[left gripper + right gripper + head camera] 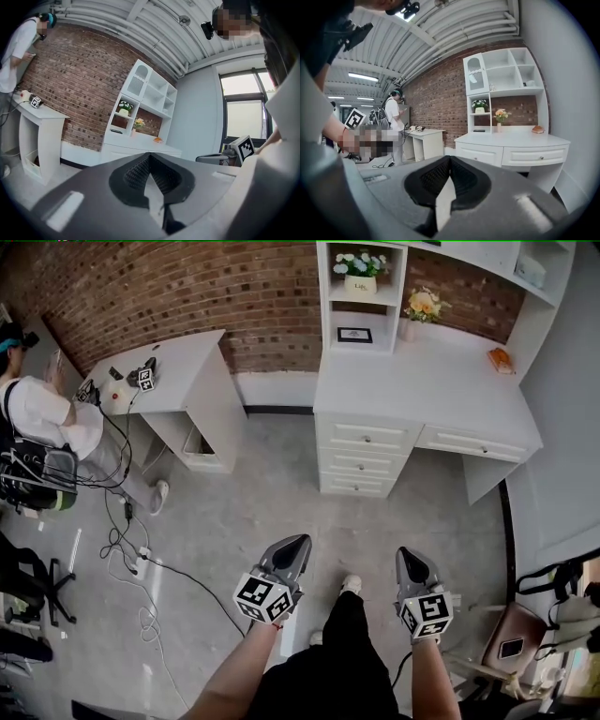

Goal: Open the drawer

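At the foot of the head view, the left hand-held gripper (298, 545) and the right hand-held gripper (405, 555) hang side by side over the grey floor (253, 512), one on each side of the wearer's legs (328, 652). Each has its jaws together with nothing between them. Both point toward the white worktop (422, 399) against the brick wall (187, 287) and are well apart from it. The drawers under the worktop are all shut: a stack of three (366, 460) on the left and a wide drawer (472, 443) to the right. A shelf unit (323, 296) with flowers (361, 263) stands on the worktop. Far left, another person (42, 413) stands at a smaller worktop (178, 371), with cables (122, 540) lying on the floor nearby.
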Action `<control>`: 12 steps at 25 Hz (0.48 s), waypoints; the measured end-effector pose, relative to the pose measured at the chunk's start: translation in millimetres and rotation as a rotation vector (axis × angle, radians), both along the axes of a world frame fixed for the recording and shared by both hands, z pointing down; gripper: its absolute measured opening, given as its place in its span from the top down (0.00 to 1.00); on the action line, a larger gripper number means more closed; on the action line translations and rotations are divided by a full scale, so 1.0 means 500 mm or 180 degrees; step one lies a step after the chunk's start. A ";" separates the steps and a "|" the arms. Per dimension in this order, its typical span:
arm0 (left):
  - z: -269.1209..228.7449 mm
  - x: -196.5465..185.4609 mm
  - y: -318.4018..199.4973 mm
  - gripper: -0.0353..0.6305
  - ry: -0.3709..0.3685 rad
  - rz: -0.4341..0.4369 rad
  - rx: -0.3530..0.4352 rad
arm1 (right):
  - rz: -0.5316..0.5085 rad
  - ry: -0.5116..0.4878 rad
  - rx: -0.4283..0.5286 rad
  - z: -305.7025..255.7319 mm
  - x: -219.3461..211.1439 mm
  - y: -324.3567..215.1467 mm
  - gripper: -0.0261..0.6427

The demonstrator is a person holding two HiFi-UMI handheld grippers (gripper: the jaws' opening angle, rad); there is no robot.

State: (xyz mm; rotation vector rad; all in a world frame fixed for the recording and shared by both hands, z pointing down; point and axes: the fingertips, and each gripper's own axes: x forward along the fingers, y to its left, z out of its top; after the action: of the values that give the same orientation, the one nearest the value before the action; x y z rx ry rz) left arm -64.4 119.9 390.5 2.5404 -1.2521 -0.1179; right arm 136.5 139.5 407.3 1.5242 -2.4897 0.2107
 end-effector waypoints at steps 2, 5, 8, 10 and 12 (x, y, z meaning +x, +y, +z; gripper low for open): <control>0.003 0.008 -0.028 0.94 -0.0002 0.0033 -0.0007 | -0.0013 -0.0023 -0.0031 0.007 -0.002 -0.036 0.96; 0.008 0.021 -0.079 0.94 0.0006 0.0051 -0.0022 | -0.0022 -0.0035 -0.0071 0.015 0.001 -0.092 0.96; 0.016 0.034 -0.137 0.94 0.0039 0.0055 -0.0054 | -0.0050 -0.0032 -0.0120 0.028 0.006 -0.149 0.96; 0.025 0.051 -0.172 0.94 0.0055 0.0084 -0.0075 | -0.0090 -0.0023 -0.0165 0.041 0.011 -0.187 0.96; 0.036 0.070 -0.205 0.94 0.0045 0.0124 -0.0082 | -0.0122 -0.0013 -0.0209 0.055 0.019 -0.223 0.96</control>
State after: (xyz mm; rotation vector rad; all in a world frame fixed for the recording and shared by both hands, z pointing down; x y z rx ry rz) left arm -29.6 17.2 408.7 2.5360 -1.1904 -0.1102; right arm 146.1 27.8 434.7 1.4504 -2.4870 0.2865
